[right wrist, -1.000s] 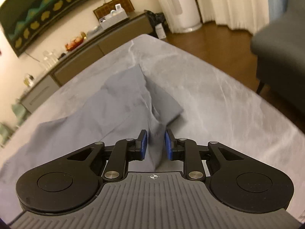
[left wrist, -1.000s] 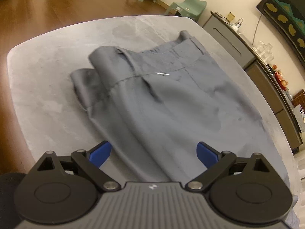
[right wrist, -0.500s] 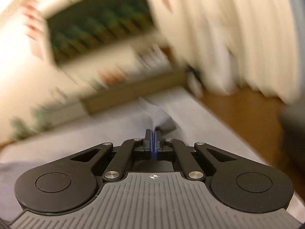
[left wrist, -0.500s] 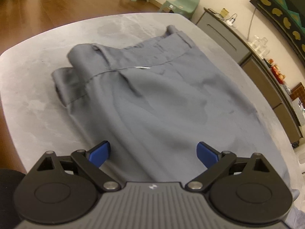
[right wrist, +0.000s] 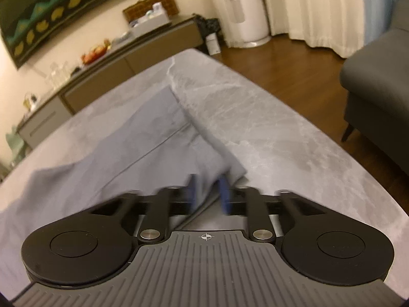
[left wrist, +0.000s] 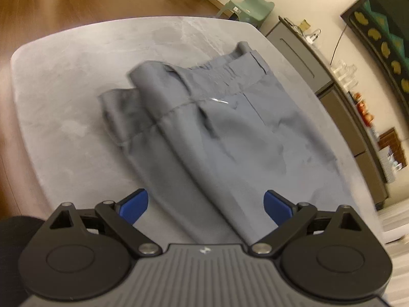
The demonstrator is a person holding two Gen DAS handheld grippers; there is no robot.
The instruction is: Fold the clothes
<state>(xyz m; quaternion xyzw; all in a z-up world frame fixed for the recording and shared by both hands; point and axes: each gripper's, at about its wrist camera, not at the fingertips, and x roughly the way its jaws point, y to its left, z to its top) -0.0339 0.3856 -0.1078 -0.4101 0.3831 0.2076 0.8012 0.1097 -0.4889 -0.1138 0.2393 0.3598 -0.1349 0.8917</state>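
Grey trousers [left wrist: 230, 133] lie across the grey marble table [left wrist: 64, 89]. Their waistband [left wrist: 230, 69] is at the far end in the left wrist view, with one side bunched into a raised fold. My left gripper [left wrist: 205, 203] hovers over the near part of the trousers, open wide, with nothing between its blue pads. In the right wrist view the trousers [right wrist: 127, 148] lie flat on the table [right wrist: 268, 128]. My right gripper [right wrist: 208, 192] is low at the trouser-leg end. Its blurred fingers stand a little apart, with a fold of cloth between them.
Two green children's chairs [left wrist: 245, 5] stand on the wooden floor beyond the table. A long sideboard [right wrist: 107, 76] with glasses and boxes runs along the wall. A dark grey sofa [right wrist: 378, 89] is to the right, and a white cylindrical appliance [right wrist: 250, 12] stands by the curtains.
My right gripper closed tight on the cloth and swung upward, then came back down with its fingers parted again; the leg end now lies flatter. My left gripper stayed open, shifting slightly over the trousers.
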